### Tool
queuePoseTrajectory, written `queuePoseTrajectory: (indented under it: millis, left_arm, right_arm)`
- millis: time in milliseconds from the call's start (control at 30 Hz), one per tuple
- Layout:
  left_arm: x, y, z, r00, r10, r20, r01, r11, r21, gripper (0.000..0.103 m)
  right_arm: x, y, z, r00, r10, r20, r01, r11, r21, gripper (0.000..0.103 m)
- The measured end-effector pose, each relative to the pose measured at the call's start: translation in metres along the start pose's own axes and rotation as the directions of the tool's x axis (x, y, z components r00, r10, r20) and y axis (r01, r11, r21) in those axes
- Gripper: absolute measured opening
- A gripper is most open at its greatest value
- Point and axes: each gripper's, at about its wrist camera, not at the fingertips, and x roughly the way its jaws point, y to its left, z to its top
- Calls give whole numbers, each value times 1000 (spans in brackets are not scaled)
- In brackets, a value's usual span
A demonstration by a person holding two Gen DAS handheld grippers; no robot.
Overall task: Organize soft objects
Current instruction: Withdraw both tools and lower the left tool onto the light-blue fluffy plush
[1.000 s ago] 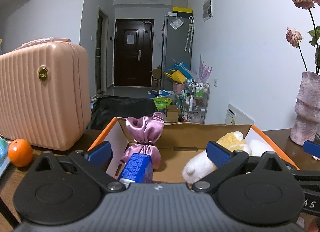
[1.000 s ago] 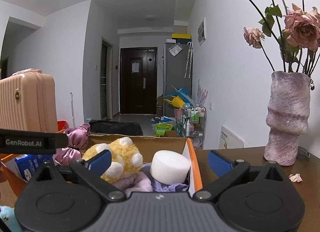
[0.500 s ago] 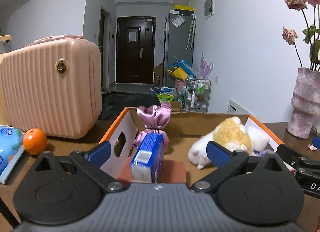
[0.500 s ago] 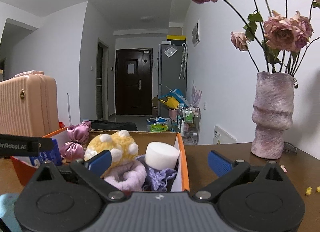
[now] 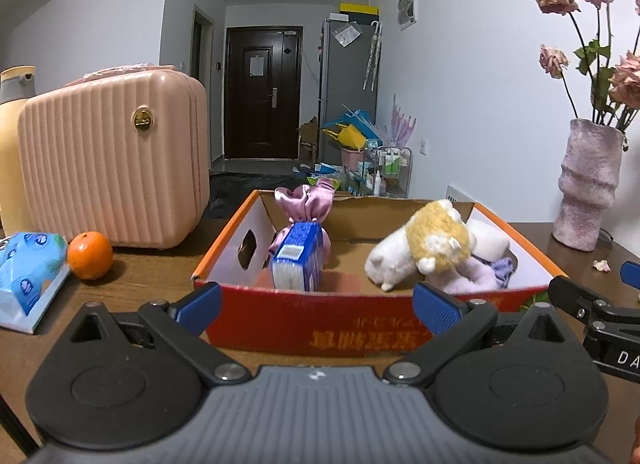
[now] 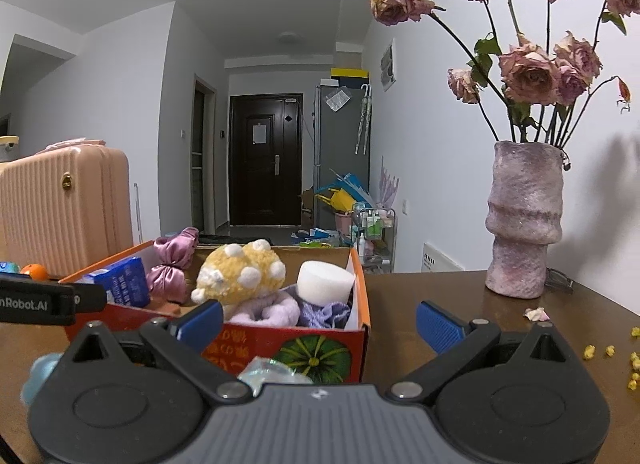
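Left wrist view, open left gripper (image 5: 316, 306), box (image 5: 360, 328)

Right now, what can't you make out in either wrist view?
- Box lettering: blurred, left wrist view.
- Pale bluish things below the box: hidden behind the right hand-held gripper, right wrist view.
- Tissue pack: cut off by the left edge, left wrist view.
- Purple cloth under the white sponge: mostly hidden by the box wall.
- Left hand-held gripper: open, holding nothing.
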Motion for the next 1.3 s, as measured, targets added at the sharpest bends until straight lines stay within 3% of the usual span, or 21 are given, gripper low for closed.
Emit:
queuePoseTrajectory:
  millis: [933,1300]
  left_arm:
    - [-86,15,-49,994,-37,-104,37,999,0,103]
    - [-86,16,-56,988,-57,-142,58,998,5,103]
  right_arm:
    - [-82,7,-23,997,21,-71,-19,1000,20,103]
    - [-80,5,-25,995,18,-96,-15,1000,26,103]
